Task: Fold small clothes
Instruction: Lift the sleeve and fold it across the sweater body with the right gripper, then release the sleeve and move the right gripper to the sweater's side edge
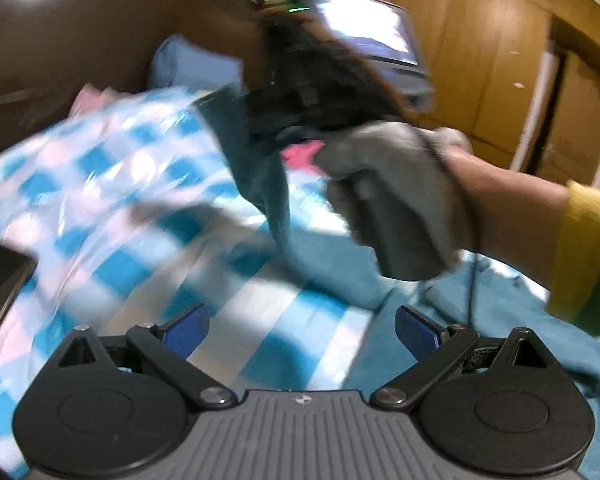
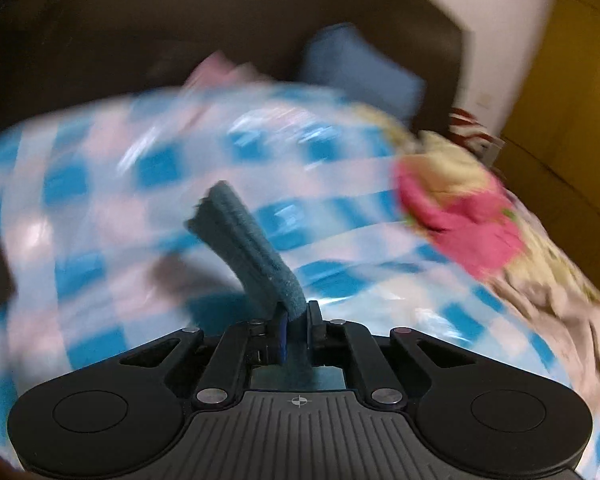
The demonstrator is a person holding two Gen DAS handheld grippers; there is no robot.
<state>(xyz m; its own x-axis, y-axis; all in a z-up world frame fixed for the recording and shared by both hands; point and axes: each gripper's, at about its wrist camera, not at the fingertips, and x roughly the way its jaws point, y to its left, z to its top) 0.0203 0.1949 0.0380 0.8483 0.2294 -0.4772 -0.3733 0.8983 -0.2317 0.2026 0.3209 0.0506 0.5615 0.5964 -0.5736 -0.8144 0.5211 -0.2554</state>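
Gripping: right gripper (image 2: 296,322) is clamping its jaws on an edge of the small teal fleece garment (image 2: 246,246), which is sticking up ahead of them.
Waiting: left gripper (image 1: 302,332) is hovering with jaws spread wide and holding nothing, low over the blue, pink and white checked bed sheet (image 1: 112,216).
Garment: its remaining cloth is trailing down onto the bed.
Hand: gloved right hand (image 1: 396,196) is wrapping the grey handle, wrist level, yellow cuff showing.
Advice: carrying the lifted edge straight across, probably, while the left pins the far side.
Beyond: blue pillow (image 2: 360,72) against the dark headboard (image 2: 148,28).
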